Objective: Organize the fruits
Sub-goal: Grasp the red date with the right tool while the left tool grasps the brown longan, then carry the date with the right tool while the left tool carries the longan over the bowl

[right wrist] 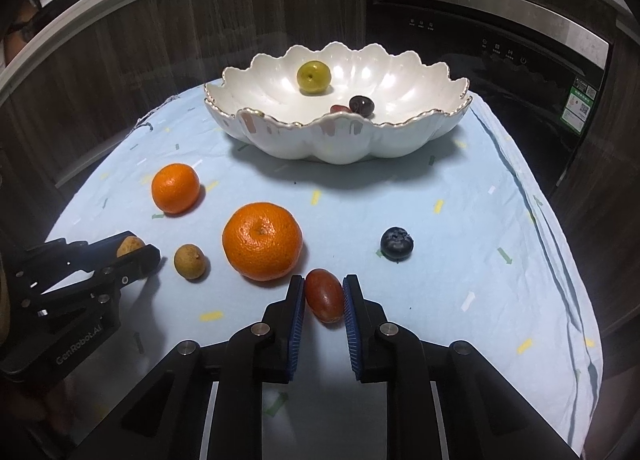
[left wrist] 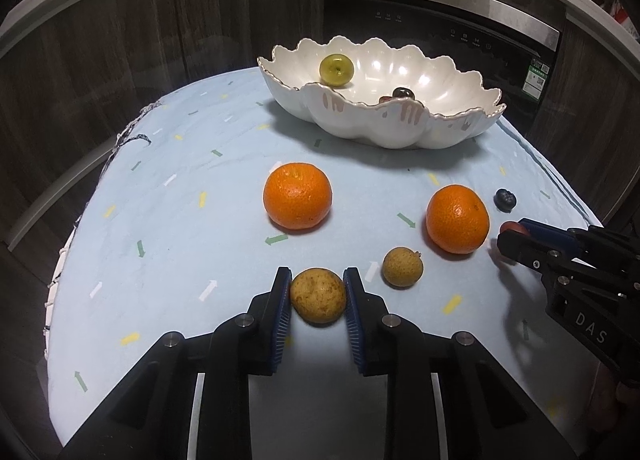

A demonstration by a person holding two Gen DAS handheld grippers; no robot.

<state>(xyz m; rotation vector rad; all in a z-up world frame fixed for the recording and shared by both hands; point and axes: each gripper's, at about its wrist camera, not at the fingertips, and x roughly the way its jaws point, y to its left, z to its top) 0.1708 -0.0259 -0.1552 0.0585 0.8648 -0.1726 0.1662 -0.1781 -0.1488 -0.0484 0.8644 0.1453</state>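
Note:
My left gripper (left wrist: 318,284) is shut on a yellow-brown longan (left wrist: 318,295) low over the cloth; it shows in the right wrist view (right wrist: 134,248) too. My right gripper (right wrist: 323,290) is shut on a dark red oval fruit (right wrist: 325,296), also seen in the left wrist view (left wrist: 510,227). A second longan (left wrist: 402,266) (right wrist: 190,261), two oranges (left wrist: 297,196) (left wrist: 457,219) and a blueberry (left wrist: 505,199) (right wrist: 396,243) lie on the cloth. The white scalloped bowl (left wrist: 360,120) (right wrist: 280,140) at the back holds a green fruit (left wrist: 336,69) and a dark one (right wrist: 361,105).
A light blue cloth (right wrist: 460,260) with small coloured marks covers the round table. Dark wood cabinets (left wrist: 120,40) and a black built-in appliance (right wrist: 500,40) stand behind the table. The table edge drops off at left and right.

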